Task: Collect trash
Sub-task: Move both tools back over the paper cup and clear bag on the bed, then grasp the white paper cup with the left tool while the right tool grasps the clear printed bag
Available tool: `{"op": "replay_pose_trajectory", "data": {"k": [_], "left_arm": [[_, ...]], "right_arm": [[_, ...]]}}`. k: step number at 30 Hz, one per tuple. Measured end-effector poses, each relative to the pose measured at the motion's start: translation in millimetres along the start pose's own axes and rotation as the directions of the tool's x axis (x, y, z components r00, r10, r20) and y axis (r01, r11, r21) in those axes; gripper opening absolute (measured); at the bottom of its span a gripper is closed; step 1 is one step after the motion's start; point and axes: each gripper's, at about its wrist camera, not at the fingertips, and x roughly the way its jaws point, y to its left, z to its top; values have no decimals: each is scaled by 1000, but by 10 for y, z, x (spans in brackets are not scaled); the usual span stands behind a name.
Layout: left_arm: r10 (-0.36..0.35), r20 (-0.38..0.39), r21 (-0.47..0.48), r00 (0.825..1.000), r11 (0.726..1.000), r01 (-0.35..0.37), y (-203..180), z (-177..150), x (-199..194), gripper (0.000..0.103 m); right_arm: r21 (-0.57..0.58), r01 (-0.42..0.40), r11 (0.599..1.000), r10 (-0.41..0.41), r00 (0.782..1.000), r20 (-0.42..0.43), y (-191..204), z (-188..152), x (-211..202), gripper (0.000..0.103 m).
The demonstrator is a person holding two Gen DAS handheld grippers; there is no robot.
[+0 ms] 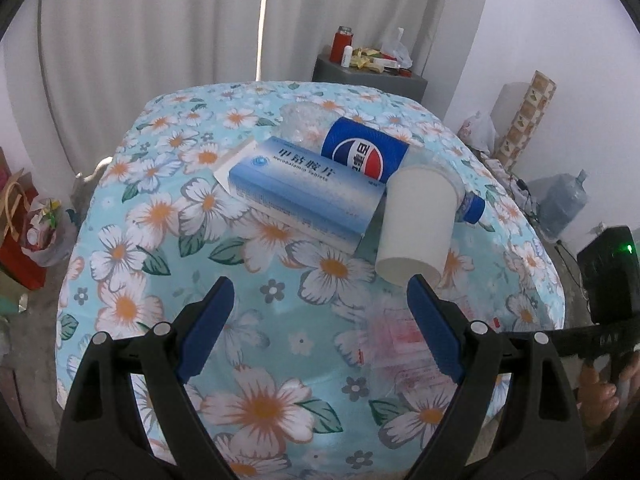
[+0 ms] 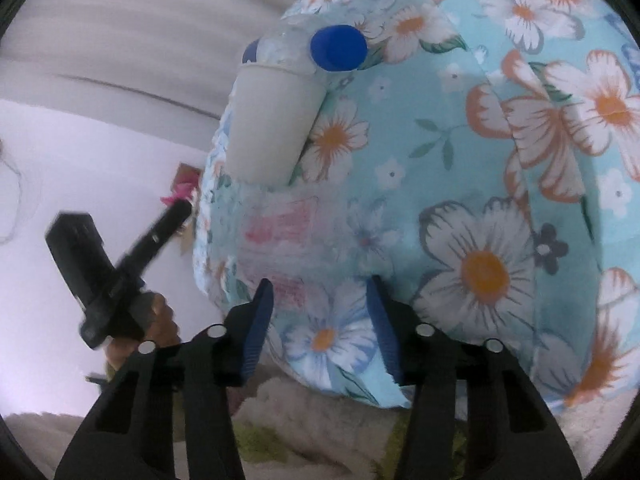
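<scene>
A table (image 1: 132, 216) with a blue flower cloth holds the trash. The near half of the cloth is mostly bare, with only a thin see-through plastic sheet (image 1: 404, 336) with faded pink print lying flat on it. The table's round edge drops off on the left, on the right and at the front.

The left gripper (image 1: 320, 300) hangs over this bare part. Its blue fingers are wide apart and hold nothing. The right finger tip is just beside the bottom of a white paper cup (image 1: 416, 224).

The cup lies on its side. Its closed bottom points toward the camera and its open mouth points away to the right. Behind it lies a Pepsi bottle (image 1: 360, 152), also on its side, with its blue cap (image 1: 474, 208) pointing right. A long blue medicine box (image 1: 304, 196) lies flat to the left, running from back left to front right. It reads "tablets" under big Chinese letters.

The right gripper (image 2: 320, 304) is at the table's front edge. Its fingers are partly apart, with nothing clamped between them. The picture there is blurry.
</scene>
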Motion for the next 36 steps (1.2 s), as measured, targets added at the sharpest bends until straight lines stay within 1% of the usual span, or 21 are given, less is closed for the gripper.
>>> {"op": "replay_pose_trajectory", "data": {"k": [1, 2, 4, 7, 10, 13, 16, 17, 19, 21, 24, 27, 28, 31, 32, 34, 36], "left_arm": [[-2, -2, -2, 1000, 1000, 2, 5, -9, 2, 84], [-4, -3, -4, 1000, 1000, 4, 12, -17, 6, 84], [-10, -7, -9, 1000, 1000, 10, 18, -25, 13, 84], [-13, -7, -7, 1000, 1000, 13, 17, -31, 13, 84], [-23, -4, -2, 1000, 1000, 23, 1, -25, 14, 84], [-32, -3, 7, 999, 999, 32, -30, -14, 24, 84], [-51, 4, 16, 999, 999, 51, -86, 4, 31, 84], [-60, 7, 21, 998, 998, 60, -111, 13, 37, 84], [-78, 17, 41, 997, 996, 77, -183, 53, 52, 84], [-93, 28, 63, 995, 994, 91, -244, 107, 63, 84], [-122, 50, 114, 991, 987, 116, -404, 231, 104, 84], [-148, 40, 161, 988, 977, 139, -583, 384, 238, 84], [-149, 19, 177, 989, 974, 144, -671, 452, 332, 84], [-137, -34, 226, 990, 964, 141, -880, 577, 572, 84], [-121, -50, 242, 991, 962, 130, -925, 591, 639, 84], [-53, -80, 283, 995, 956, 74, -1038, 641, 812, 84], [13, -90, 335, 996, 942, 19, -1129, 658, 948, 84]], "right_arm": [[14, -12, 1000, 12, 1000, -7, -15, 25, 30, 38], [26, -17, 1000, 18, 1000, -12, -37, 46, 64, 35], [33, -14, 999, 14, 1000, -15, -39, 69, 113, 21], [35, -11, 999, 12, 1000, -6, -46, 94, 144, 14], [11, -8, 1000, 8, 1000, 20, -10, 107, 48, 14], [2, 29, 1000, -29, 997, 73, -85, 126, -188, 13], [45, 52, 998, -57, 990, 128, -264, 178, -381, 13], [69, 78, 995, -88, 983, 160, -352, 186, -502, 13], [99, 102, 990, -120, 973, 196, -473, 165, -640, 13], [137, 97, 986, -127, 965, 229, -594, 154, -774, 13], [166, 102, 981, -143, 955, 260, -702, 130, -889, 13], [183, 95, 978, -144, 951, 274, -766, 122, -930, 13], [186, 94, 978, -144, 950, 278, -759, 113, -908, 13], [192, 87, 978, -140, 949, 281, -821, 113, -958, 13], [193, 85, 977, -138, 949, 282, -818, 114, -961, 13], [197, 80, 977, -135, 949, 284, -841, 108, -962, 13], [200, 77, 977, -133, 948, 288, -874, 89, -1002, 13]]}}
